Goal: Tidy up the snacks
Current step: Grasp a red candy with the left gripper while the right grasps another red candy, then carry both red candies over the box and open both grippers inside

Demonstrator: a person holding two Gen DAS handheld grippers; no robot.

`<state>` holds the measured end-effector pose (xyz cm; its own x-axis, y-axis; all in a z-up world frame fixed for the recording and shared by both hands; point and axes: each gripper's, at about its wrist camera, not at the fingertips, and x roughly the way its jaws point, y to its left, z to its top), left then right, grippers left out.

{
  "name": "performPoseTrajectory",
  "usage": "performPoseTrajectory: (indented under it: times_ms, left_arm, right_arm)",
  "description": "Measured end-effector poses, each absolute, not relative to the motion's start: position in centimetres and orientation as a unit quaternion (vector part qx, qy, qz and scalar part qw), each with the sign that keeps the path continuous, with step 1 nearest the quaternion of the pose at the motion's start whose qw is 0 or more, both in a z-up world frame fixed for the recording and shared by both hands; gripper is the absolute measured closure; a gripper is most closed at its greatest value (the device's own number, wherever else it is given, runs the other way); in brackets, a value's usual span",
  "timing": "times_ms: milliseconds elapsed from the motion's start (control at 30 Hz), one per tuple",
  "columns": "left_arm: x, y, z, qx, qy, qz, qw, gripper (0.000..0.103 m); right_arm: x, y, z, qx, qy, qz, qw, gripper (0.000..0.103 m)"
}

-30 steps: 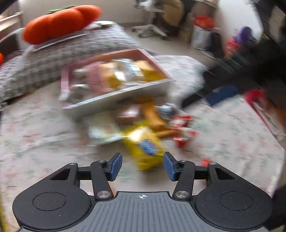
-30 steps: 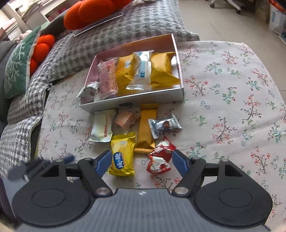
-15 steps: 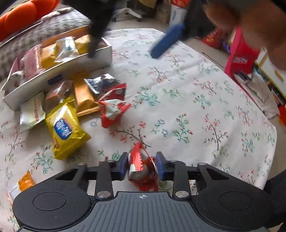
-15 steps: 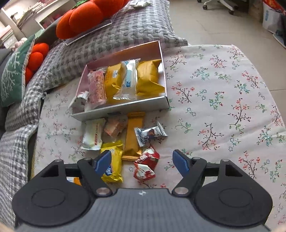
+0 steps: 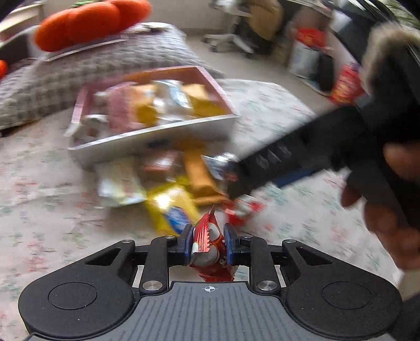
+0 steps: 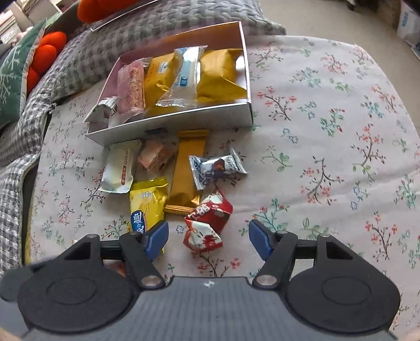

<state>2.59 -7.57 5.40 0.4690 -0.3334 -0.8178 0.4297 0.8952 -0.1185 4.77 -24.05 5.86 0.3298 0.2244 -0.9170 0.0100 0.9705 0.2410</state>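
My left gripper is shut on a red foil candy, held above the flowered cloth in front of the snack pile. My right gripper hangs low over two red-and-white packets. Its jaws are closing with the nearer packet between them, and the pads are clear of it. Behind lie a yellow packet, a gold bar, a blue-silver candy, a white packet and a pink snack. A white box holds several packets.
The box stands at the back of the flowered cloth, against a grey checked cushion with orange plush toys. In the blurred left wrist view a person's hand holds the other gripper at the right.
My left gripper shut on the red foil candy and swung back to face the box. My right gripper sank closer to the red-and-white packets, and its jaws narrowed a little.
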Motion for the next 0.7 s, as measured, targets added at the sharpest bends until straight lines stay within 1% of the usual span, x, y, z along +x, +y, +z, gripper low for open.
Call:
performPoseTrajectory:
  times_ms: [133, 300, 333, 367, 400, 500, 700]
  left_arm:
    - [3.7, -6.4, 5.4, 0.041, 0.472, -0.179, 0.862, 0.082]
    - [4.3, -5.3, 5.7, 0.027, 0.469, -0.154, 0.869, 0.082]
    - [4.3, -5.1, 5.8, 0.026, 0.468, -0.149, 0.871, 0.081]
    - [4.3, -4.8, 5.9, 0.023, 0.467, -0.146, 0.872, 0.081]
    - [4.4, -4.6, 6.1, 0.017, 0.467, -0.143, 0.872, 0.081]
    - [4.8, -3.8, 6.7, 0.002, 0.460, -0.138, 0.877, 0.081]
    - [6.4, -1.5, 8.6, -0.033, 0.430, -0.103, 0.897, 0.081]
  right_arm:
    - [5.2, -23.4, 4.9, 0.103, 0.579, 0.059, 0.806, 0.041]
    - [5.8, -23.1, 3.1, 0.111, 0.586, 0.040, 0.802, 0.047]
    - [5.9, -22.9, 2.6, 0.110, 0.585, 0.035, 0.803, 0.051]
    - [6.0, -22.8, 2.3, 0.110, 0.586, 0.034, 0.802, 0.061]
    - [6.0, -22.8, 2.2, 0.114, 0.583, 0.031, 0.804, 0.069]
    - [5.9, -22.9, 3.6, 0.112, 0.576, 0.024, 0.810, 0.071]
    - [5.7, -24.4, 6.9, 0.121, 0.550, 0.018, 0.826, 0.072]
